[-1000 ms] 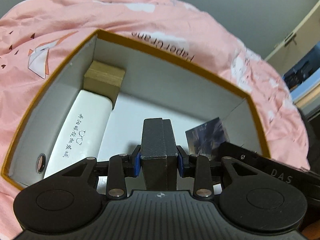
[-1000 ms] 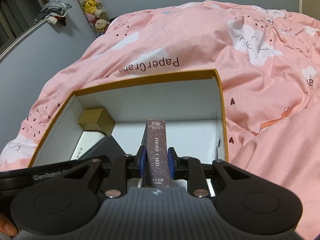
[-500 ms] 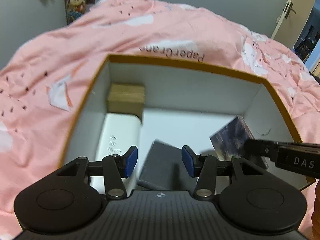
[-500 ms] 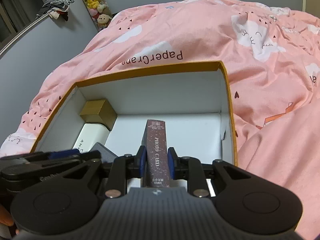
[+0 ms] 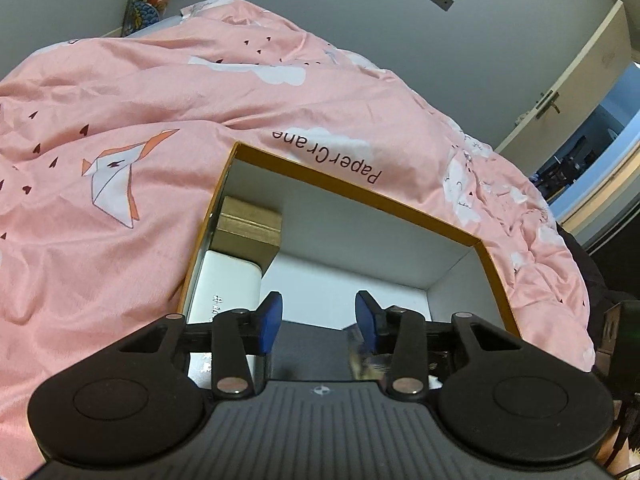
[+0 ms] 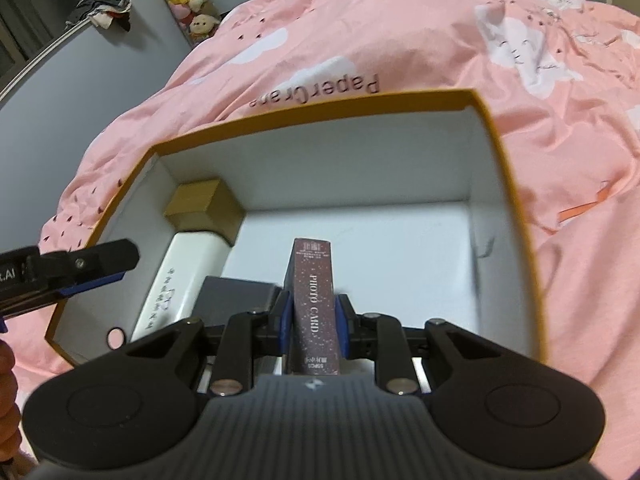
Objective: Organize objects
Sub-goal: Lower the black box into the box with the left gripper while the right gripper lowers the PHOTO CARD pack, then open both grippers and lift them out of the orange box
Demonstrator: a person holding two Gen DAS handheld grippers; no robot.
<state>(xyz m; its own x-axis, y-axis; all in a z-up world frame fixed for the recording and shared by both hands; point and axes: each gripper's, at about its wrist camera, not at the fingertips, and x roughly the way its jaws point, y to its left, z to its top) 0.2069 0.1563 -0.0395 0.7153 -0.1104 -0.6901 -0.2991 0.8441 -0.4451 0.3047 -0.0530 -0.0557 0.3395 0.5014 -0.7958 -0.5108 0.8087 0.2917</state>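
Released, grey box [image 6: 236, 300] lies in orange-rimmed box [image 6: 360, 106].

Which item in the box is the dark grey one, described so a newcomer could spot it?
Start at the open box with the mustard rim on the pink duvet. On its white floor, the dark grey box lies flat near the front, between the long white case and the photo card pack in the right claw. It alone is plain and unlabelled.
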